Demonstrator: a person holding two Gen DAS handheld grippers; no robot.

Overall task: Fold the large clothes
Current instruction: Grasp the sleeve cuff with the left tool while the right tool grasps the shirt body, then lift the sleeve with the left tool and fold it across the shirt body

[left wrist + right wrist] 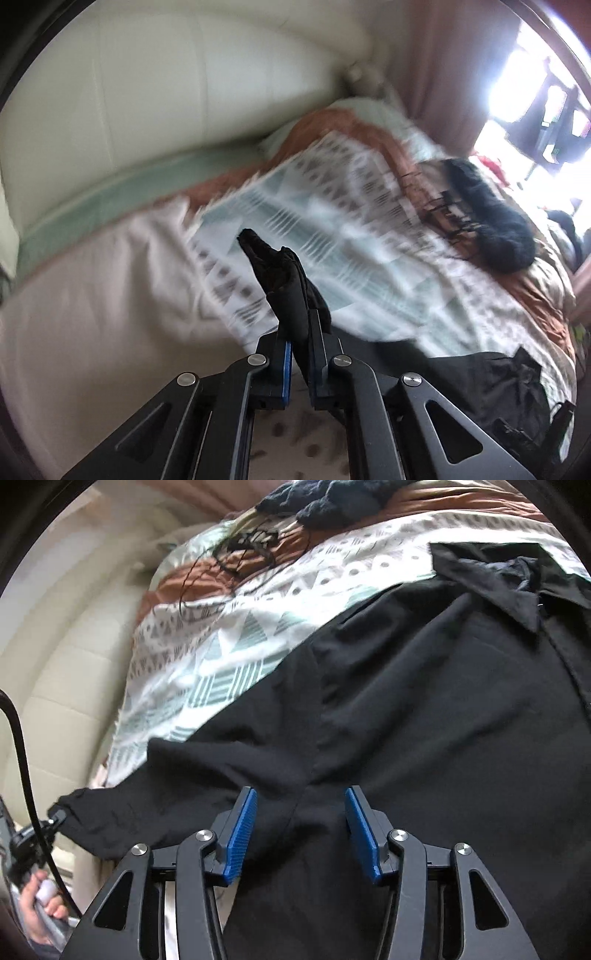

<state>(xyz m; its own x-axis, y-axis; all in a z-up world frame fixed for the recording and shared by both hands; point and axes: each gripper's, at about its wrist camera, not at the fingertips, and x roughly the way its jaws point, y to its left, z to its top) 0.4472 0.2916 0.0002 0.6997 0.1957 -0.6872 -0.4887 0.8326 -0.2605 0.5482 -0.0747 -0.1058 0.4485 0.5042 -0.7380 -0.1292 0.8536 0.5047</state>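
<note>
Left gripper point(299, 295) is clamped tight on a bunched bit of the black shirt point(424, 709) — from the right wrist view that looks like the sleeve cuff, pulled out to the side, though I can't be certain of the exact part. My right gripper point(301, 834) has its jaws apart over the fabric near a seam, blue pads point(240, 838) either side of a ridge of cloth, not pressing on it that I can see.

The shirt itself lies spread on the patterned bedspread point(221, 657), collar point(509, 587) away from me at the upper right, body mostly flat with a few creases. So where are we? Early, I'd say. The garment is laid out and one sleeve is in hand, but I see no fold made in the body yet. Sleeves in, sides over and the final halving all appear left to do.

Beyond it, a dark knitted item point(332, 498) and a tangle of thin cord point(247, 542) sit on the rust-coloured blanket point(443, 506), well apart from the shirt. A person's hand point(40, 908) shows at the lower left.

Writing or brands? Nothing readable anywhere — no label on the shirt, and the left view is too blurred to tell.
</note>
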